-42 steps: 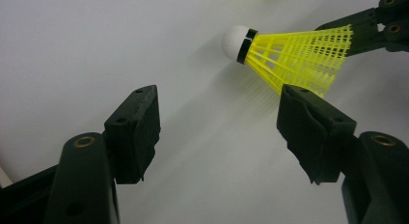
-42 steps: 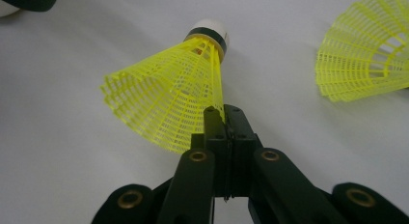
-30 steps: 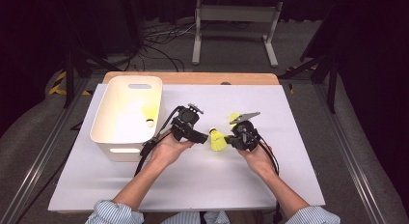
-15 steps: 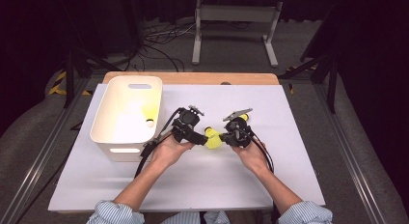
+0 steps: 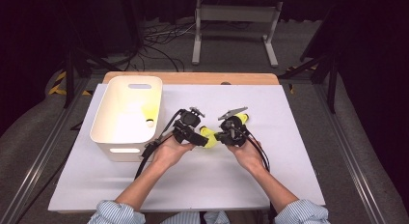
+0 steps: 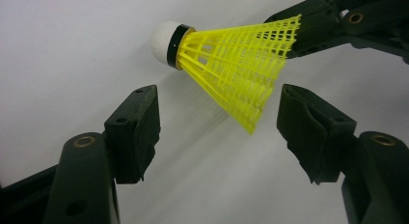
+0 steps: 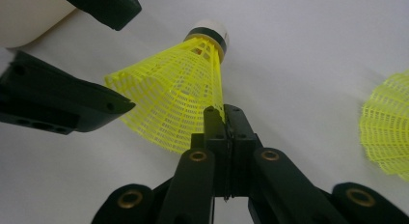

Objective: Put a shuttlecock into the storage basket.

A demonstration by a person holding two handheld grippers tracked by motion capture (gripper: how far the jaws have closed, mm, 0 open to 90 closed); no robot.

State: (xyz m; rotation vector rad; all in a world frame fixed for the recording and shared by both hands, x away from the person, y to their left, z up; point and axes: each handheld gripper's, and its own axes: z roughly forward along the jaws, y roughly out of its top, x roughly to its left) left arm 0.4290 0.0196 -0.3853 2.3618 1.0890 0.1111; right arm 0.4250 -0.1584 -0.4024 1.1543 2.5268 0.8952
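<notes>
I count three yellow shuttlecocks from here. One shuttlecock [image 5: 208,136] hangs above the middle of the tabletop [image 5: 270,180], between my two grippers. My right gripper [image 7: 225,119] has its jaws pinched tight on the rim of this shuttlecock's mesh skirt, with the white cork tip pointing away from it. My left gripper [image 6: 219,115] stands wide open just beside it, one jaw to either side of the skirt's free edge, and neither pad touches the mesh. In the high view the left gripper [image 5: 189,131] sits left of the held shuttlecock and the right gripper [image 5: 233,132] right of it, each in one hand.

A second shuttlecock [image 5: 242,118] lies on the tabletop just past the right gripper, on the far side; its skirt also shows at the right edge of the right gripper view.

A third shuttlecock [image 5: 150,112] lies inside the single white bin [image 5: 111,137], against its right wall. The bin stands at the left of the tabletop, near the left gripper.
</notes>
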